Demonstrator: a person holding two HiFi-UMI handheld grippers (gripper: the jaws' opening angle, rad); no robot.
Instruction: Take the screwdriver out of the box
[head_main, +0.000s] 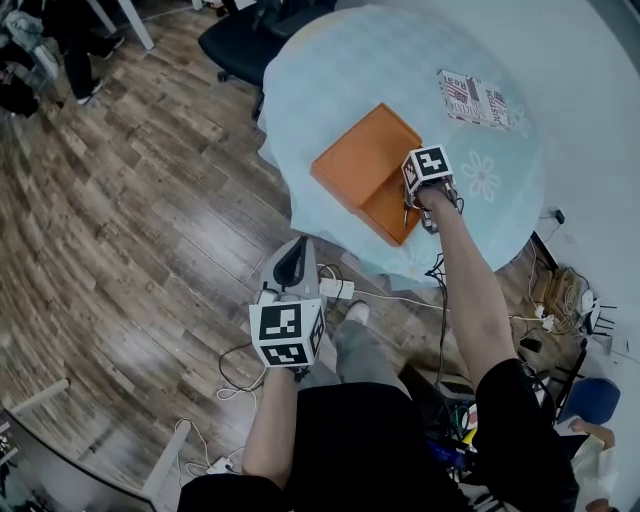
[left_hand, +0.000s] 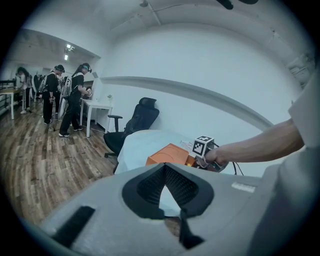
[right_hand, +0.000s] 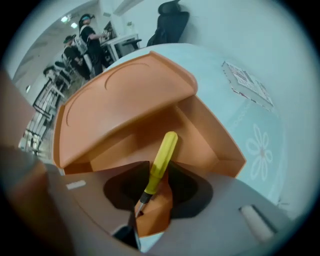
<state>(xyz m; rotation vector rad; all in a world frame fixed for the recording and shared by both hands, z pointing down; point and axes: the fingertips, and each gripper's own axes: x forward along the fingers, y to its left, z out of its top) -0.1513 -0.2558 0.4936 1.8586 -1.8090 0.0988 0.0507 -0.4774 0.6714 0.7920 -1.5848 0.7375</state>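
Note:
An orange box (head_main: 365, 160) lies open on the round table's pale blue cloth (head_main: 340, 70), its lid (right_hand: 125, 97) tipped back. Inside it a yellow-handled screwdriver (right_hand: 161, 162) rests slanted on the box floor. My right gripper (head_main: 420, 210) points straight down into the box's near right end. Its jaws (right_hand: 157, 182) stand either side of the handle's lower end, with a gap left on the right side. My left gripper (head_main: 291, 262) hangs off the table over the wooden floor, tips (left_hand: 164, 167) together and holding nothing. From there the box (left_hand: 167, 155) shows ahead.
A printed card (head_main: 473, 98) lies on the cloth beyond the box. A black office chair (head_main: 245, 40) stands by the table's far edge. A power strip (head_main: 335, 289) and cables lie on the floor near my feet. People (left_hand: 75, 97) stand at desks far off.

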